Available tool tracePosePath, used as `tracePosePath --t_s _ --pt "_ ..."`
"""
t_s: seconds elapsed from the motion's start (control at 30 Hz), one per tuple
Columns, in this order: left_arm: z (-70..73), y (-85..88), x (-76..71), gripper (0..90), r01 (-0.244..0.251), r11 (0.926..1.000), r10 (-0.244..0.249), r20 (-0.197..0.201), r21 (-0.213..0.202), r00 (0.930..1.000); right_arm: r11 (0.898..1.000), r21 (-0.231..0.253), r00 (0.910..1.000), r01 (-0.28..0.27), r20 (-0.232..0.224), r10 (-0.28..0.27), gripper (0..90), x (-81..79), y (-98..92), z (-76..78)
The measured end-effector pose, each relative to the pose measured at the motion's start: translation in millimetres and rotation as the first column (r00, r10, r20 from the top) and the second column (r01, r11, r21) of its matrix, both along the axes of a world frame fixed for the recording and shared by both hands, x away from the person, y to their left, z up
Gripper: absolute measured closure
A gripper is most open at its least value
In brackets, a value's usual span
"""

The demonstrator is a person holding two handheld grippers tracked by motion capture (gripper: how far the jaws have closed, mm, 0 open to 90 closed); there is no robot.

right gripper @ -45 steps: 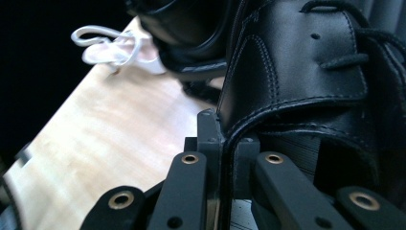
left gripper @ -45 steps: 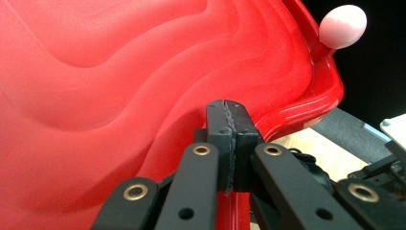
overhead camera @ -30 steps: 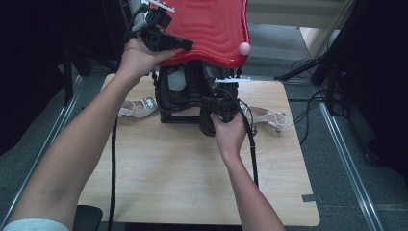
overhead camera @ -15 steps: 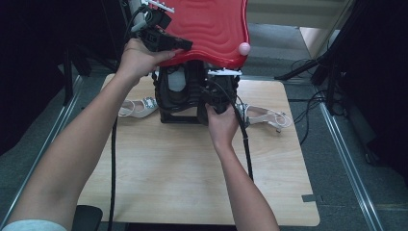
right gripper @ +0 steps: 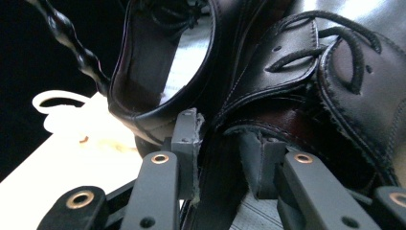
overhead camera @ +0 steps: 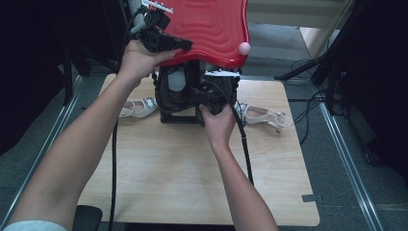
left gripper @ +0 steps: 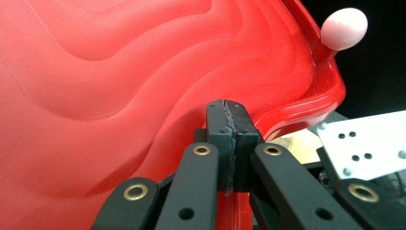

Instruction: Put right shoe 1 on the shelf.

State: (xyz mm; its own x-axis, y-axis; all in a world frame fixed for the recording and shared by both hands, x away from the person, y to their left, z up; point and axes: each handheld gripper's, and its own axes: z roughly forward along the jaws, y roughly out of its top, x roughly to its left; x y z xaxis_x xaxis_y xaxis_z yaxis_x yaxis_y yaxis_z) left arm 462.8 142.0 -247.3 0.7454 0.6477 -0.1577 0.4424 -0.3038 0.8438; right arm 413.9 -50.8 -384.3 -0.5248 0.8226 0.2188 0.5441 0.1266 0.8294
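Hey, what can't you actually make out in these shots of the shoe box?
- Box interior, high view: the raised red lid and right gripper cover most of it.
- Black shoe, right gripper view: cut off by the frame edges.
- Left gripper grip on the lid edge, left gripper view: contact hidden behind shut jaws.

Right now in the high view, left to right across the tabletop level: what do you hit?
Left white sandal → black box under the red lid → right gripper reaching into the box → right white sandal → bare table edge.
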Motion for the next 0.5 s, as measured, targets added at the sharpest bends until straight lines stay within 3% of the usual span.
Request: tracePosePath --t_s 0.3,0.5 --pt "0.2 -0.4 0.1 90.0 -0.005 1.0 0.005 -0.001 0.003 1.0 0.999 0.005 0.9989 -0.042 -0.019 0.042 66.4 -8.1 -4.7 5.2" --pt "0.7 -0.6 1.5 90.0 -0.01 0.9999 0.01 -0.018 -0.004 0.9998 0.994 0.025 0.9938 -0.105 -0.035 0.106 75.9 -23.6 -12.4 10.0"
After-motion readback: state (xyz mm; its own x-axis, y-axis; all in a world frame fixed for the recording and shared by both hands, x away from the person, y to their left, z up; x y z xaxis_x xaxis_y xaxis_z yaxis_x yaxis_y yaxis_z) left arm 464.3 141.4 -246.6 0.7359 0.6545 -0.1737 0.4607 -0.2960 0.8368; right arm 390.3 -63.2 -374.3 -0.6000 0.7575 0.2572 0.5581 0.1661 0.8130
